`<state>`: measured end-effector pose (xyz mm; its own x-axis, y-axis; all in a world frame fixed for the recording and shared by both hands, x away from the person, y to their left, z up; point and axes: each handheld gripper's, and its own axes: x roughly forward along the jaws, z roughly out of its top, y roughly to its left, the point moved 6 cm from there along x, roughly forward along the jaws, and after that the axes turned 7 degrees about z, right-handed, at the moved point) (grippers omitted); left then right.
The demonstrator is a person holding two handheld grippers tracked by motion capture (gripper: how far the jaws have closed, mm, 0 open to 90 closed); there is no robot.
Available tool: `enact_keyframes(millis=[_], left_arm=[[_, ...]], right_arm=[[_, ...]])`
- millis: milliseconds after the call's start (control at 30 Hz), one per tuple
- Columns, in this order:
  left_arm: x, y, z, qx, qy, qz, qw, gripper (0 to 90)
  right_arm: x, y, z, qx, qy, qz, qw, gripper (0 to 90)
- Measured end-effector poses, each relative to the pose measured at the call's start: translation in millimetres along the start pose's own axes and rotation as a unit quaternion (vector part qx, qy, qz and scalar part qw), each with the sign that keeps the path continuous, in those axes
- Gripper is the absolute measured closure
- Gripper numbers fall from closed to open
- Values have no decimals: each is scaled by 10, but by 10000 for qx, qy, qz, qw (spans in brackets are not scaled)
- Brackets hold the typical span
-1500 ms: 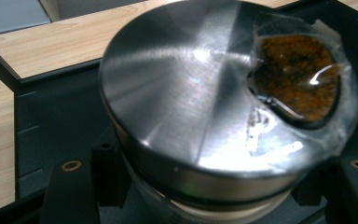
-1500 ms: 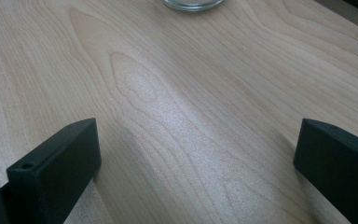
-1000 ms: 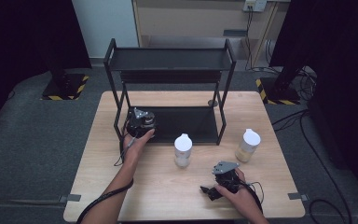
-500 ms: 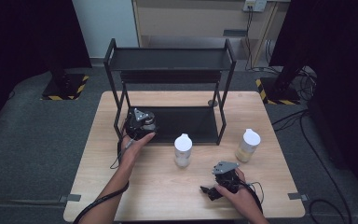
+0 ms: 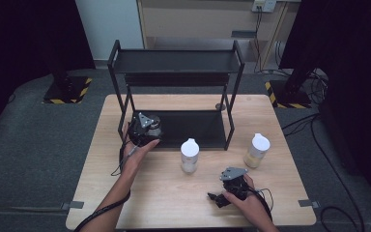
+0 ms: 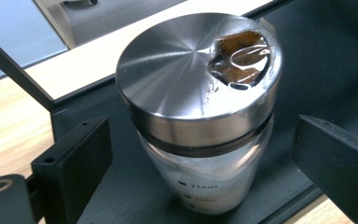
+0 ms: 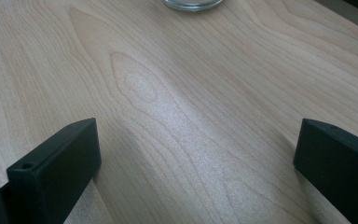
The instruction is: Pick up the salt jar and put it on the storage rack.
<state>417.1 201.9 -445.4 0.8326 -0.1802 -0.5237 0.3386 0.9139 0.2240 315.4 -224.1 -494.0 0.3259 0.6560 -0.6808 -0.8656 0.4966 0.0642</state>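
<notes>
Opening just now, my left claw (image 6: 200, 154) is freeing the jar (image 6: 199, 93) on the rack's (image 5: 193, 128) lower shelf; jaws standing clear. I'm backing straight out, avoiding tipping it. Right claw (image 7: 196, 163) is resting open.

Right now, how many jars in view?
3. A steel-lidded jar stands on the rack's bottom shelf, between the just-opened left gripper jaws. Two white-lidded jars stand on the table: one mid-table, one to its right.
</notes>
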Motion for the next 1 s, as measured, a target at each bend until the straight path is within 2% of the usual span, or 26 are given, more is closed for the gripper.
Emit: enact_keyframes(millis=[133,367,600,1000], left_arm=[[-22,-4,-6,39,-17,12,10000,46],[-75,-43,-10,248,-23,66,9997,44],[-139,-53,-20,334,-50,135,9993,42],[-284,-119,-9,695,-109,266,9972,42]], right_arm=[[0,0,0,0,0,0,10000,10],[0,0,0,0,0,0,10000,10],[0,0,0,0,-1,0,10000,10],[0,0,0,1,0,0,10000,10]])
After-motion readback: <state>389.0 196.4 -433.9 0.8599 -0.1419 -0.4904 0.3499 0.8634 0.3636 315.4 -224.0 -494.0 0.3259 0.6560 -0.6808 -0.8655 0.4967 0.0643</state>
